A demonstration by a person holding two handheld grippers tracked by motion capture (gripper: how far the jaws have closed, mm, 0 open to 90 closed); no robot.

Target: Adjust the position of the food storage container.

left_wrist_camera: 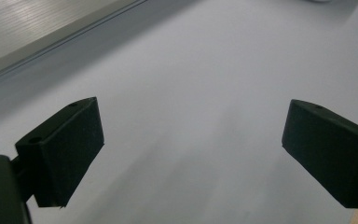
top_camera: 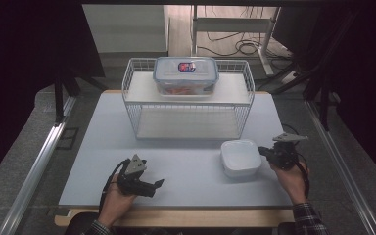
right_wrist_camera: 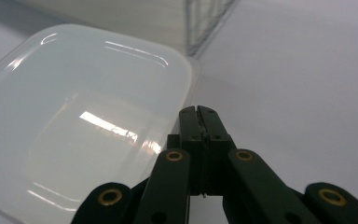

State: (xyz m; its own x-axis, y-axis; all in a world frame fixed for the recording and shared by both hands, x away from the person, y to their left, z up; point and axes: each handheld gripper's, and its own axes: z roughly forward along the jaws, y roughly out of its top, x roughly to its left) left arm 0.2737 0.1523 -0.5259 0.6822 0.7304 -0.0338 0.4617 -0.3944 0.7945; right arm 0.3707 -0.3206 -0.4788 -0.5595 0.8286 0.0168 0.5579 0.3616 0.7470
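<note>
A white lidded container (top_camera: 241, 156) (right_wrist_camera: 74, 126) sits on the table to the right of centre, in front of the wire rack. My right gripper (top_camera: 263, 151) (right_wrist_camera: 199, 112) is at its right edge, jaws pressed together with nothing visible between them; the tips lie beside the container's rim. Near the front left of the table my left gripper (top_camera: 159, 185) (left_wrist_camera: 193, 140) hovers low, pointing right. Its jaws stand wide apart with only bare tabletop between them.
A white wire rack (top_camera: 188, 105) stands at the back centre of the table (top_camera: 186, 171). On its top shelf rests a clear box with a blue-rimmed lid (top_camera: 186, 73). A metal rail (top_camera: 39, 161) runs along the left side. Cables lie on the floor beyond.
</note>
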